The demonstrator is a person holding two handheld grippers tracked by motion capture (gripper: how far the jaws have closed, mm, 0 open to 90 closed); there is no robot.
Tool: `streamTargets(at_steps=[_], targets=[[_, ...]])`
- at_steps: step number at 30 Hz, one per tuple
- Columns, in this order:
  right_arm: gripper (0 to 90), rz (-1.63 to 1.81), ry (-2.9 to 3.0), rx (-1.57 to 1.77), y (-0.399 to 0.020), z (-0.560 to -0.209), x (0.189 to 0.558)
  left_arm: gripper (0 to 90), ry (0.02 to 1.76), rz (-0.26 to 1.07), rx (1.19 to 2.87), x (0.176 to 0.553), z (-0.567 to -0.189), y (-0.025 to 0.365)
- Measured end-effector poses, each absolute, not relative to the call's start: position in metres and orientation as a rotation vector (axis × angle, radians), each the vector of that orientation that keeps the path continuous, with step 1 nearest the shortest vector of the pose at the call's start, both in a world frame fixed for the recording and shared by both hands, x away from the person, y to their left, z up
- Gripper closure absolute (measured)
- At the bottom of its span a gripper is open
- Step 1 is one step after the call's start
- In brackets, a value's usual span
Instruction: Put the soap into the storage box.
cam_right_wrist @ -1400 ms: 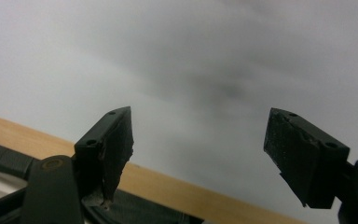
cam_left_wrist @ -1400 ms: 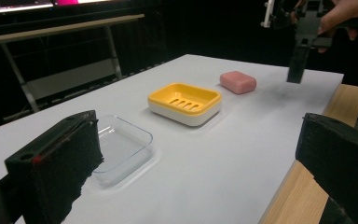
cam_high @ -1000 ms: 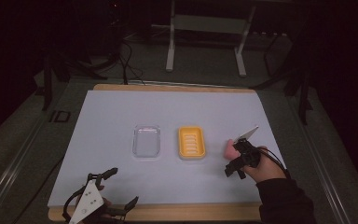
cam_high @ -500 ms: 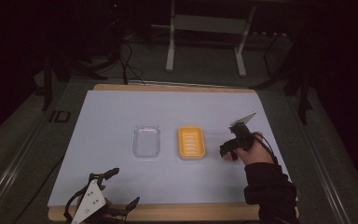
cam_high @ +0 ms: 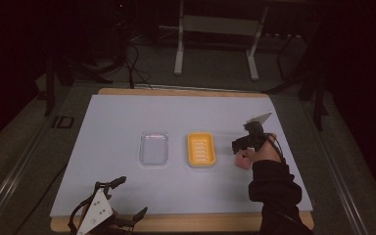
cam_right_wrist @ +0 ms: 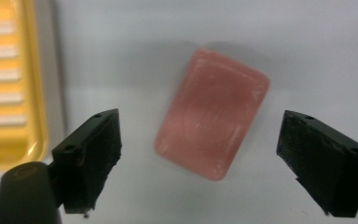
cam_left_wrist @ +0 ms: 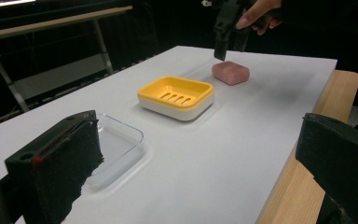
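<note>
- Dark room, metal stand legs at the top of the high view; below them a wooden table [cam_high: 186,92] under a white sheet [cam_high: 117,122].
- At the centre of that sheet a clear plastic tray [cam_high: 154,148], and just right of it a yellow soap dish [cam_high: 200,149], empty, its slotted floor bare.
- Pink soap bar [cam_right_wrist: 212,114] flat on the sheet, right of centre in the high view, near the dish but apart from it.
- Right gripper [cam_right_wrist: 200,135] poised directly above the bar, pointing down; jaws wide, having just closed in a little, the bar between them in the right gripper view but touched by neither pad.
- Bar skewed against the line of the jaws, its long side leaning toward the upper right of the right gripper view.
- Left gripper [cam_high: 131,196] parked at the lower left of the high view on the table's near edge; jaws spread wide, nothing between them.
- Step in hand, by judgement: lining up for the grasp, with the soap not yet picked up.
- Next move, likely: a slight wrist turn to square the pads with the bar's long sides, then straight down and a gentle squeeze across the narrow width.
- After that, probably a lift and a short carry left to the yellow dish.
</note>
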State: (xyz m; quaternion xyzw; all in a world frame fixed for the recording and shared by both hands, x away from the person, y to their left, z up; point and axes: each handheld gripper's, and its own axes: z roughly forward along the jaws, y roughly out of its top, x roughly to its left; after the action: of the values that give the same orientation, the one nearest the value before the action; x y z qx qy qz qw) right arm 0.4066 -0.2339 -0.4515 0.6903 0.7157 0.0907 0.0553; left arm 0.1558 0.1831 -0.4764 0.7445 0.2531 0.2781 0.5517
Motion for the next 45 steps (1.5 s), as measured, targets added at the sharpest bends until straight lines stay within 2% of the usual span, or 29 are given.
streamTargets(at_steps=[11,18,20,24,30,45], targets=[[16.3,0.162,2.076,2.219,-0.232,-0.479,0.418,0.5,0.596,0.657,1.761,0.155,-0.477,0.183],[22.6,0.115,2.055,2.2,-0.226,-0.485,0.423,0.5,0.592,0.656,1.763,0.155,-0.477,0.183],[28.7,0.099,2.039,2.192,-0.226,-0.485,0.424,0.5,0.591,0.655,1.766,0.155,-0.477,0.183],[29.2,0.089,2.048,2.172,-0.226,-0.487,0.424,0.5,0.588,0.656,1.77,0.155,-0.477,0.182],[34.9,0.085,2.057,2.17,-0.225,-0.491,0.424,0.5,0.59,0.657,1.776,0.156,-0.478,0.182],[37.6,0.073,2.097,2.151,-0.224,-0.466,0.43,0.5,0.588,0.657,1.769,0.156,-0.477,0.182]])
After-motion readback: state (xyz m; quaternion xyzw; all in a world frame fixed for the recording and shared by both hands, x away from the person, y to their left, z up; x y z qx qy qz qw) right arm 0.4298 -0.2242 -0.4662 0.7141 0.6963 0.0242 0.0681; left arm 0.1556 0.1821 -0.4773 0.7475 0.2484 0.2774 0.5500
